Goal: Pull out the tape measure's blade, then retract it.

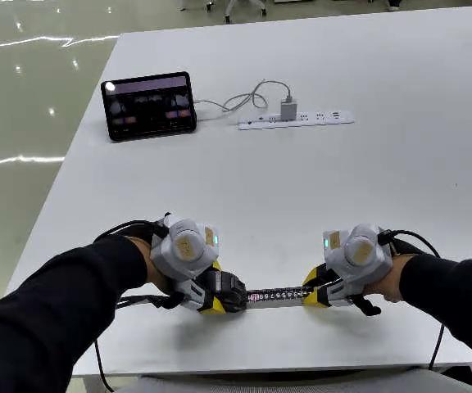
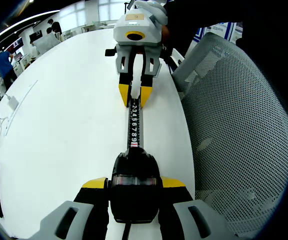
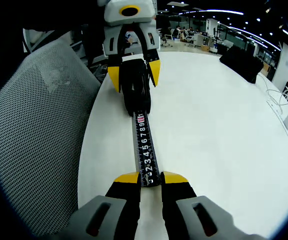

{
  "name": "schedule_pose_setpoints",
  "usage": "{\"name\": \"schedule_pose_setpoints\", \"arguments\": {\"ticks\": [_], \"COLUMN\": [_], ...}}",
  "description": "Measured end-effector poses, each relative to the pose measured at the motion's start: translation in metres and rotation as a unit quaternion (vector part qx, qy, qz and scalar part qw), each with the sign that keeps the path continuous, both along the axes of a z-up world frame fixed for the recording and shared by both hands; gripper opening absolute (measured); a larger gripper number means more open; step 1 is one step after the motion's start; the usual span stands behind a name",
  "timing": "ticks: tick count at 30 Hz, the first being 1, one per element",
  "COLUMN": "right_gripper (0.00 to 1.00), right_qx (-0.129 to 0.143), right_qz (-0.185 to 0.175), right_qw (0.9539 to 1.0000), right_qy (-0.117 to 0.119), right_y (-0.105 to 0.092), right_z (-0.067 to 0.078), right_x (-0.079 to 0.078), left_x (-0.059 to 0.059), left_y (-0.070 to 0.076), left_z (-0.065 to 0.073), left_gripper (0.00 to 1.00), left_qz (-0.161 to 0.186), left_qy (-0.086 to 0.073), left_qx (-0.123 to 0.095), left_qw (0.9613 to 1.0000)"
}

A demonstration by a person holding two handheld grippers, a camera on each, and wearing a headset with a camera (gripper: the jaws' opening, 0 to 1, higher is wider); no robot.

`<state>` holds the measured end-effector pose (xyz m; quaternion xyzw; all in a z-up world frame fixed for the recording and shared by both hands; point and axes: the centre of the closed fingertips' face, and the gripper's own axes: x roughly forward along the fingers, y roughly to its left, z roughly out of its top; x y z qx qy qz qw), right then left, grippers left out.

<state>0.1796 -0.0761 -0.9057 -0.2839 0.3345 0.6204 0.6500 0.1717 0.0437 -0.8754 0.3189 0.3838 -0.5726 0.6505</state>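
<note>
1. A white tabletop (image 1: 342, 180) carries everything, and glossy floor (image 1: 23, 98) lies to its left.
2. Near the front edge, the left hand-held gripper (image 1: 220, 295) clamps the black tape measure (image 1: 229, 291) between yellow-tipped jaws.
3. The blade (image 1: 275, 295) lies drawn out along the tabletop, from the tape measure to the right hand-held gripper (image 1: 311, 288), whose jaws pinch its end.
4. Black sleeves (image 1: 56, 303) reach in from both lower corners.
5. Well behind, a lit tablet (image 1: 149, 105) stands tilted. A cable (image 1: 236, 100) joins it to a charger (image 1: 288, 108) plugged into a power strip (image 1: 297, 119).
</note>
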Motion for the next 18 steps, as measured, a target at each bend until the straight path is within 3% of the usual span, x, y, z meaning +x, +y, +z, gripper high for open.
{"name": "schedule_pose_setpoints", "arguments": {"ticks": [18], "right_gripper": [0.11], "right_qx": [0.0], "right_qz": [-0.007], "right_qw": [1.0], "right_qy": [0.002], "right_y": [-0.0072], "right_z": [0.0008], "right_x": [0.0002], "left_x": [-0.0002], "left_y": [-0.0003], "left_z": [0.0003], "left_gripper": [0.34], "left_qz": [0.003], "left_qy": [0.0], "left_qx": [0.0], "left_qw": [1.0]}}
